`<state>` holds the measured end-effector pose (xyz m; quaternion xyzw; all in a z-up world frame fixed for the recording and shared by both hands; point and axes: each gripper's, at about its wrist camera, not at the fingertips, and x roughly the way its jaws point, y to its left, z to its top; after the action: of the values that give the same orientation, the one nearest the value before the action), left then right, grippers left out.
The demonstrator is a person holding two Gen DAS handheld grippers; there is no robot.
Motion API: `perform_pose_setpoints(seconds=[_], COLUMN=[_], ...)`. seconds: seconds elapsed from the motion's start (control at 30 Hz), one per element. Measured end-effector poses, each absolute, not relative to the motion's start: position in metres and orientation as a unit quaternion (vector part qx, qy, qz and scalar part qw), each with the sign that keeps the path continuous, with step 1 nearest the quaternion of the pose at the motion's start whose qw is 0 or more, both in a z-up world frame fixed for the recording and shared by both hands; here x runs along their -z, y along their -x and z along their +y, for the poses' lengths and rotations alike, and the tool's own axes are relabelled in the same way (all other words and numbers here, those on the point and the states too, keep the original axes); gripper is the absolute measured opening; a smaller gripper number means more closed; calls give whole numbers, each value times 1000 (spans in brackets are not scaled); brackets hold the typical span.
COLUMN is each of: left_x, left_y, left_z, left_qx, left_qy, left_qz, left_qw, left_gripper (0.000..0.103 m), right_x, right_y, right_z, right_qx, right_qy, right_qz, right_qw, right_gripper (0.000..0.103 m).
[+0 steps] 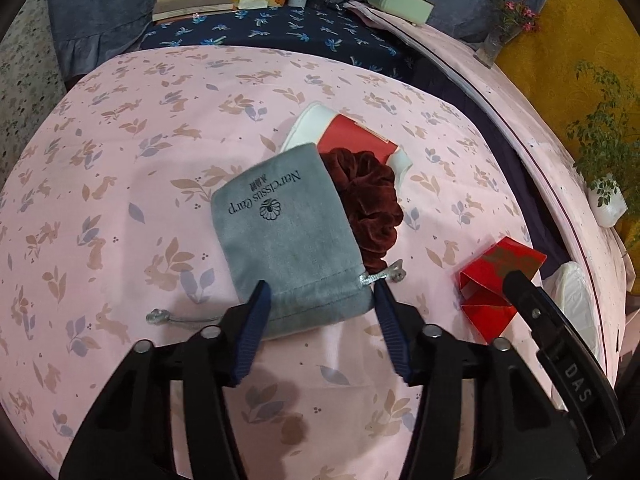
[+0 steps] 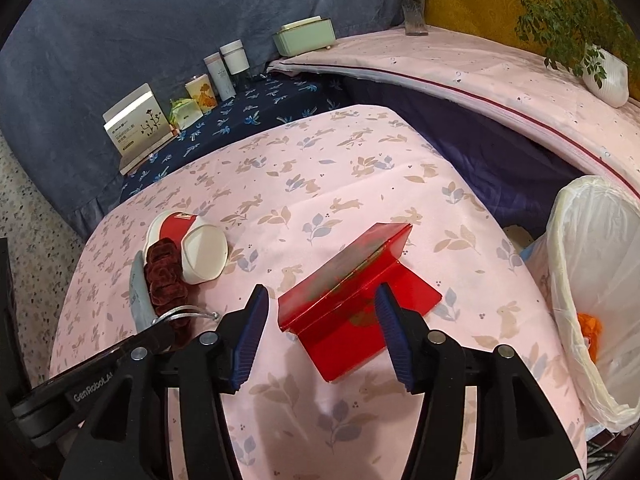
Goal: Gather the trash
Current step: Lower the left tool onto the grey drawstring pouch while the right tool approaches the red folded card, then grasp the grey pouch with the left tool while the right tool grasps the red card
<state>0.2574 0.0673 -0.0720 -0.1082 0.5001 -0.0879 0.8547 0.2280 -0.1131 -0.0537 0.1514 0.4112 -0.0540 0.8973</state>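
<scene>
A grey velvet drawstring pouch [image 1: 288, 232] lies flat on the pink rabbit-print bedcover [image 1: 120, 160]. Its near end sits between the fingers of my left gripper [image 1: 320, 300], which stands open; the pads are at the pouch's edges and the cloth is not bunched. A dark red scrunchie [image 1: 368, 204] and a tipped red-and-white paper cup [image 1: 344, 136] lie just beyond it. My right gripper [image 2: 322, 292] is open around a folded red paper packet [image 2: 340, 292] resting on the cover. The packet's left edge is apart from the left pad.
A bin lined with a white bag [image 2: 592, 280] stands at the bed's right edge, with something orange inside. At the head are a book-like box [image 2: 136, 124], bottles [image 2: 224, 68] and a green tissue box [image 2: 304, 36]. A vase [image 2: 414, 8] and a potted plant [image 2: 604, 72] stand on the pink ledge.
</scene>
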Motion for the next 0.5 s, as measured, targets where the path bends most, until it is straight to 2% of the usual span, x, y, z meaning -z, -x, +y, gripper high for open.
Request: perform_pose_setpoints(seconds=[0.07, 0.2, 0.27, 0.3, 0.37, 0.47, 0.5], left_x=[74, 73, 72, 72, 71, 69, 68], left_y=[-257, -256, -255, -255, -254, -252, -252], left_z=[67, 68, 67, 67, 67, 68, 68], left_qx=[95, 104, 109, 108, 109, 107, 106], left_qy=[111, 114, 114, 114, 114, 116, 116], left_qz=[503, 501, 500, 500, 499, 498, 498], left_qw=[852, 852, 851, 852, 852, 852, 853], left_gripper=[35, 25, 16, 16, 11, 8, 7], right_x=[59, 69, 71, 73, 75, 75, 74], right_y=[-230, -234, -235, -236, -237, -235, -234], right_z=[-114, -115, -113, -112, -109, -106, -105], right_qx=[54, 52, 48, 45, 40, 33, 31], right_qy=[-155, -162, -162, -161, -159, -158, -157], right_qz=[416, 426, 429, 431, 436, 438, 437], right_qw=[894, 888, 887, 887, 885, 884, 885], right_gripper=[54, 54, 44, 40, 23, 9, 7])
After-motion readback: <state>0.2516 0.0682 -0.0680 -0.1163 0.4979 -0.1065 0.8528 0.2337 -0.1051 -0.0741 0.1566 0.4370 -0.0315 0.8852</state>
